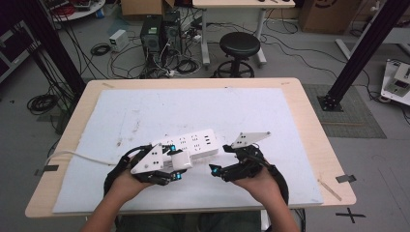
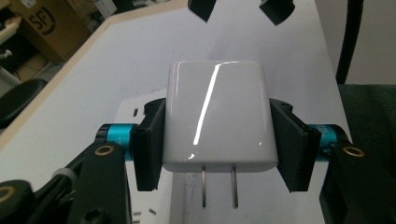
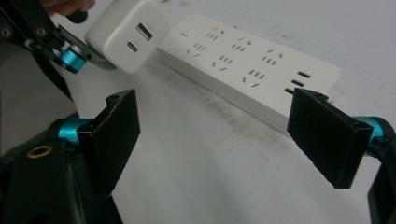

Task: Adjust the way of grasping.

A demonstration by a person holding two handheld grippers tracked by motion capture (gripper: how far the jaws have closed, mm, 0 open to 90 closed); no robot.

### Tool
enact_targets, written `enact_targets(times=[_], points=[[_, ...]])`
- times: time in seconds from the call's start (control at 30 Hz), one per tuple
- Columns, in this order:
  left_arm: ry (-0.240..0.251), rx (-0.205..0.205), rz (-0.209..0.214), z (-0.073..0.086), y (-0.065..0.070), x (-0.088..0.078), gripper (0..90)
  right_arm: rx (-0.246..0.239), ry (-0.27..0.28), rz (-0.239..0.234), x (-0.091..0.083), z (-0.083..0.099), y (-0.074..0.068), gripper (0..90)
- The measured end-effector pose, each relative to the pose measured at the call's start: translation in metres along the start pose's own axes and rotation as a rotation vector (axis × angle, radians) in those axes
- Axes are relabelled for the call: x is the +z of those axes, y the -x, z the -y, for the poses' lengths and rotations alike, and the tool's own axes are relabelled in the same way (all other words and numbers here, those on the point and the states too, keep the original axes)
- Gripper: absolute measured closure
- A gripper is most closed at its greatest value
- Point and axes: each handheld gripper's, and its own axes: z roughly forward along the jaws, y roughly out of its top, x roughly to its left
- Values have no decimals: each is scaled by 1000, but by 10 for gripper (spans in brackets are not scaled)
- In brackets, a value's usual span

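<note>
A white charger (image 2: 217, 116) is clamped between the pads of the left gripper (image 2: 218, 144), which press on its two flat sides. Its two metal prongs (image 2: 218, 186) are seen pointing back toward the gripper body in the left gripper view. On the face turned away from that gripper, two ports are shown in the right gripper view. The charger is held off the mat, just above the near edge of the power strip (image 1: 191, 142).

The right gripper (image 3: 229, 140) is held with its jaws wide apart and nothing between the pads. The strip is seen ahead of those jaws, lying flat on the white mat (image 1: 145, 111), with its socket rows facing up. The charger and the left gripper are found ahead and to the left of the right gripper's jaws, near but not touching.

Both grippers are held low over the near part of the mat, side by side, with the strip just beyond them. A white cord (image 1: 80, 155) is seen running from the strip toward the left edge of the table (image 1: 309, 125).
</note>
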Motion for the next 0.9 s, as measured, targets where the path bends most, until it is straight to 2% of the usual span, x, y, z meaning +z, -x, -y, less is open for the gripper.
enact_targets(times=[0.03, 0.07, 0.1, 0.13, 0.17, 0.27, 0.3, 0.33, 0.37, 0.4, 0.5, 0.53, 0.57, 0.6, 0.63, 0.7, 0.73, 0.87, 0.9], points=[[2, 30, -4, -4, 5, 2, 425, 5, 3, -9, 1, 0, -2, 175], [4, 43, -10, -5, 8, 2, 425, 13, 12, -28, 2, 0, -6, 175], [4, 43, -10, -5, 8, 2, 425, 13, 12, -28, 2, 0, -6, 175], [10, 78, -19, -9, 14, 4, 425, 13, 22, -43, 3, 0, -7, 175], [17, 87, -20, -10, 16, 5, 425, 24, 39, -75, 5, -1, -11, 175], [20, 102, -17, -12, 19, 6, 425, 28, 42, -88, 6, -2, -13, 175], [25, 113, -21, -14, 22, 8, 425, 30, 48, -113, 9, -3, -15, 175], [24, 135, -37, -16, 25, 9, 425, 51, 53, -166, 15, -4, -18, 175], [28, 145, -40, -16, 26, 9, 424, 64, 54, -190, 17, -5, -18, 175], [28, 145, -40, -16, 26, 9, 425, 64, 54, -190, 17, -5, -18, 175], [33, 167, -48, -18, 28, 10, 425, 97, 55, -243, 25, -4, -17, 176], [33, 167, -48, -18, 28, 10, 425, 97, 55, -243, 25, -4, -17, 176], [37, 176, -60, -19, 30, 10, 425, 126, 67, -282, 28, -4, -17, 214], [37, 176, -60, -19, 30, 10, 425, 126, 67, -282, 28, -4, -17, 214], [36, 180, -59, -19, 29, 10, 425, 144, 88, -339, 30, -3, -15, 267], [38, 179, -60, -20, 29, 9, 425, 144, 88, -339, 30, -3, -15, 267], [43, 181, -65, -20, 29, 10, 425, 183, 106, -382, 33, -3, -12, 279], [43, 184, -63, -21, 30, 9, 425, 205, 121, -404, 34, -3, -11, 290], [43, 185, -68, -21, 30, 9, 425, 209, 119, -416, 36, -3, -10, 329]])
